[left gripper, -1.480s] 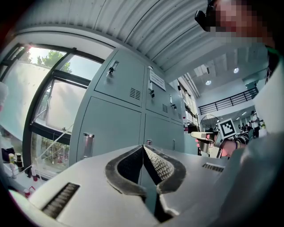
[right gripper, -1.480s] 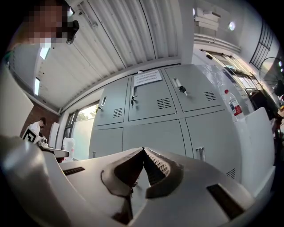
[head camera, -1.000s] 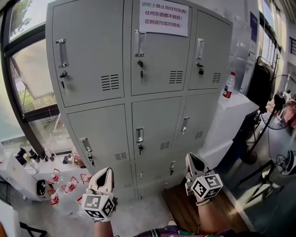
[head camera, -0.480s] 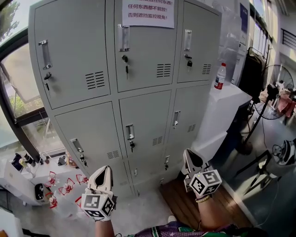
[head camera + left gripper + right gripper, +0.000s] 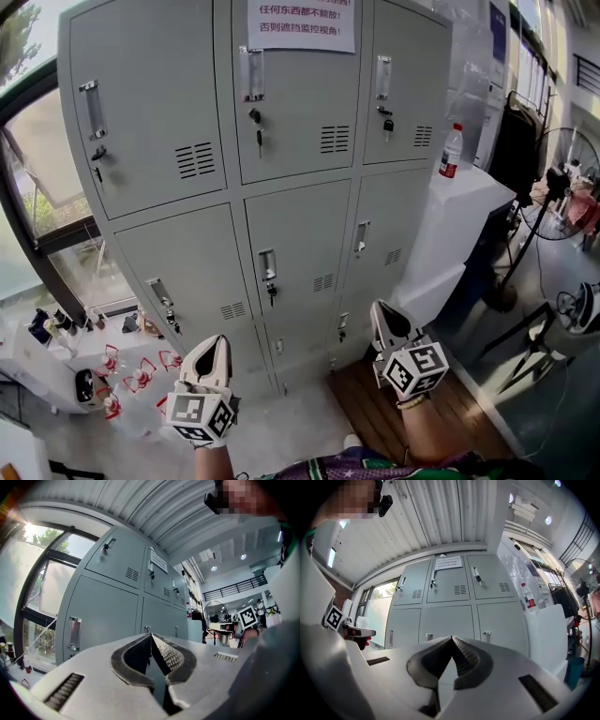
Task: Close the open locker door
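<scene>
both forearms come up from the bottom edge of the head view, held low and roughly parallel, tools pointing fwd about level. left tool is on the left w/ its left cube nearest the body; jaws pressed together, nothing btwn them. right tool sits a bit further fwd, right cube facing the camera, bare forearm w/ a wristband behind it. its jaws are also tight together and empty. under them is grey floor, w/ small red/white items to the left, too small to tell.

the grey locker stands straight ahead, well apart from both tools, neither touching it. every one of its doors in view lies flush w/ the frame, keys hanging in some locks. a paper notice is stuck on the top middle door. a white bench butts against the locker's right side w/ a bottle upright on it. a fan is further right, and a window is on the left.
</scene>
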Demonstrator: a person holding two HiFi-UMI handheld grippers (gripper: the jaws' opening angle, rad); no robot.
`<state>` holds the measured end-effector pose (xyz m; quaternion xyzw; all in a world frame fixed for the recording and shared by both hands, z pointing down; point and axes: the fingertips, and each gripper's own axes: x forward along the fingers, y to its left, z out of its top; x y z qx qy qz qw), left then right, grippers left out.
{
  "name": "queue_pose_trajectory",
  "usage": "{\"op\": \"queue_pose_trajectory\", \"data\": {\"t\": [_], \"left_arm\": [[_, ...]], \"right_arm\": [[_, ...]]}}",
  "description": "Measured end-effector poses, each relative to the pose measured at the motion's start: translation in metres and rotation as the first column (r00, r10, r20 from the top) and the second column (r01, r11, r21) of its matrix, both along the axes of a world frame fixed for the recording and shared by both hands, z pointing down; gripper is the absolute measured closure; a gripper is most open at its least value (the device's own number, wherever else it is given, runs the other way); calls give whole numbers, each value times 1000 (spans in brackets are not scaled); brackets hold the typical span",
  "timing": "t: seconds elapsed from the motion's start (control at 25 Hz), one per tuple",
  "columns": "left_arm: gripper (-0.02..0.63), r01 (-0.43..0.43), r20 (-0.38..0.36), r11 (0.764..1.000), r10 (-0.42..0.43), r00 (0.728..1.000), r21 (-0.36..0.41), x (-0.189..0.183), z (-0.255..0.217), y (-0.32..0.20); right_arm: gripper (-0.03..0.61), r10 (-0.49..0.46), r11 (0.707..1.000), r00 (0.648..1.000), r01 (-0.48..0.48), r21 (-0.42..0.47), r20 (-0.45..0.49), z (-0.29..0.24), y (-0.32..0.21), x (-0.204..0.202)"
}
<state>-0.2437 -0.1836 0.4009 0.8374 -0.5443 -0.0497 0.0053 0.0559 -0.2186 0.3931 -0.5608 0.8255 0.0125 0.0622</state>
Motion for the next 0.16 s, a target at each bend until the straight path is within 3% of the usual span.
{"op": "queue_pose_trajectory", "data": {"t": [0.16], "left_arm": [[591, 2, 1, 1000, -2, 1000, -3, 0, -1, 3]], "right_arm": [[575, -11, 1000, 1000, 11, -10, -3, 2, 1, -4]]}}
